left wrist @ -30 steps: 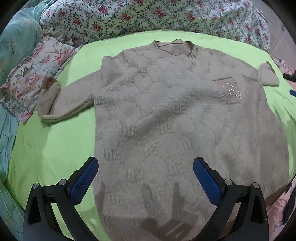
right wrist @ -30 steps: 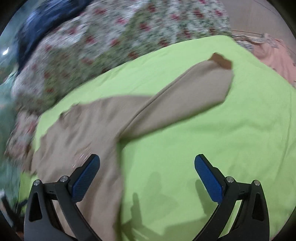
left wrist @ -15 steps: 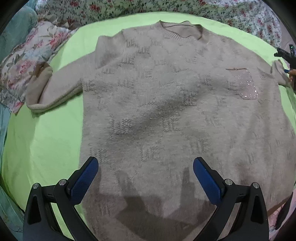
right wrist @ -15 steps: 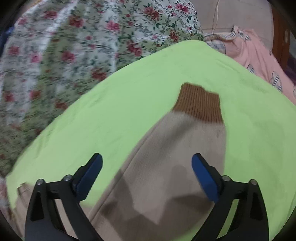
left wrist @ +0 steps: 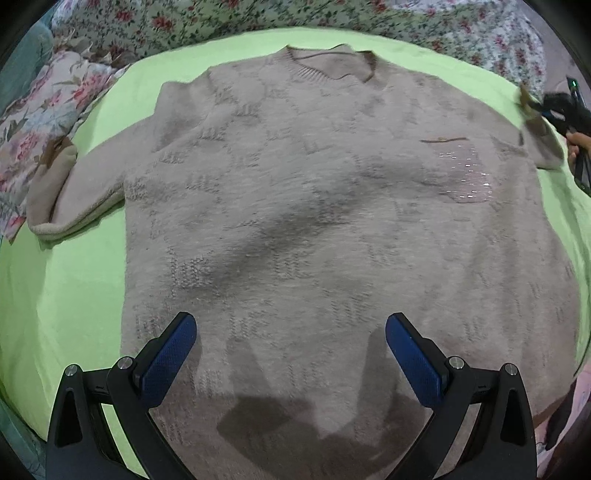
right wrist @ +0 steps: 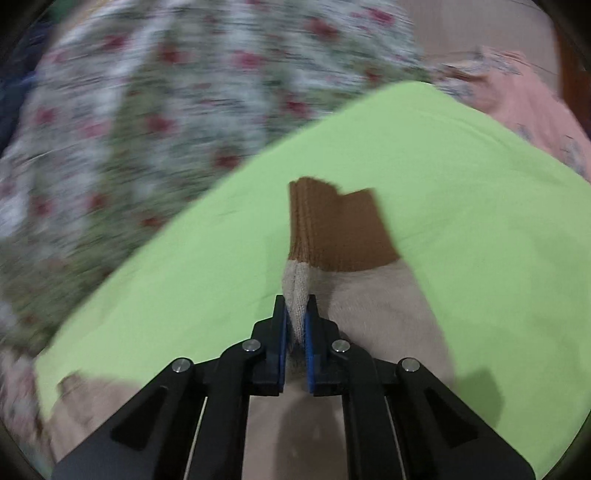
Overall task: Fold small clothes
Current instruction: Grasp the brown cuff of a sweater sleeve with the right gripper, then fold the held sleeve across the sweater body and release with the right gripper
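A beige knit sweater point(left wrist: 314, 206) with a sequin pocket lies flat, front up, on a lime green sheet point(left wrist: 74, 288). My left gripper point(left wrist: 290, 343) is open and empty, low over the sweater's lower body. My right gripper point(right wrist: 295, 314) is shut on the sweater's right sleeve point(right wrist: 369, 306) just below its brown ribbed cuff point(right wrist: 336, 229), pinching a fold of beige knit. In the left wrist view the right gripper point(left wrist: 561, 110) shows at the far right edge holding that sleeve end. The left sleeve point(left wrist: 74, 188) lies spread to the left.
Floral bedding point(left wrist: 258, 18) is bunched along the far side of the sheet, and a floral pillow point(left wrist: 40, 122) lies at the left. Pink clothing point(right wrist: 528, 107) lies past the sheet's far right edge.
My right gripper closed on the right sleeve near the cuff; it was open above it before. My left gripper moved forward over the sweater body, staying open.
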A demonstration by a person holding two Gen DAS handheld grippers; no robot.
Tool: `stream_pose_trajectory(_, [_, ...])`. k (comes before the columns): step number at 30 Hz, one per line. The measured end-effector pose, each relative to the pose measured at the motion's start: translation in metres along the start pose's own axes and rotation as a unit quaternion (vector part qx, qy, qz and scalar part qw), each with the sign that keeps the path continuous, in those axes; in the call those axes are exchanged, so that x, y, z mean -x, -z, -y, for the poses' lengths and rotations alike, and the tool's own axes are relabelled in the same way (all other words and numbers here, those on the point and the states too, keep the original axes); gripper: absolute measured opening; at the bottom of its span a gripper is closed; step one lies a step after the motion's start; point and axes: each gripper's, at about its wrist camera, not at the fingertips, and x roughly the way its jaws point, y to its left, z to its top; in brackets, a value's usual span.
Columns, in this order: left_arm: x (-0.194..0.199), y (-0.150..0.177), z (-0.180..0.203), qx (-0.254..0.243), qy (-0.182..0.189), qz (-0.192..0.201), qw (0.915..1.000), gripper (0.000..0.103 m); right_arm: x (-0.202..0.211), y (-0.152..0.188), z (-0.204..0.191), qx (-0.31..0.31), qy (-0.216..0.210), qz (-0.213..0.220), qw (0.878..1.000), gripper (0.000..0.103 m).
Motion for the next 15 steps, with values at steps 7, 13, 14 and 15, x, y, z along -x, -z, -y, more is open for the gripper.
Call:
stream_pose_trajectory(7, [0.014,0.008,-0.011,0.018,0.014,0.015,0.9996,0.103,0.027,0.076,-0.134,0.053,-0.183,-0.042,0.981,0.009])
stream_pose_trajectory(13, [0.025,0.01,-0.043,0.06,0.047,0.038,0.9964,0.103,0.021,0.16,-0.253,0.125,-0.286,-0.093,0.946,0.009])
stream_pose_trajectory(14, [0.026,0.01,-0.049,0.067,0.049,0.04,0.9958,0.103,0.016,0.175,-0.27,0.133,-0.297,-0.106,0.94,0.009])
stream_pose_trajectory(15, [0.027,0.008,-0.057,0.076,0.048,0.045,0.9949,0.103,0.011,0.19,-0.284,0.14,-0.303,-0.118,0.935,0.009])
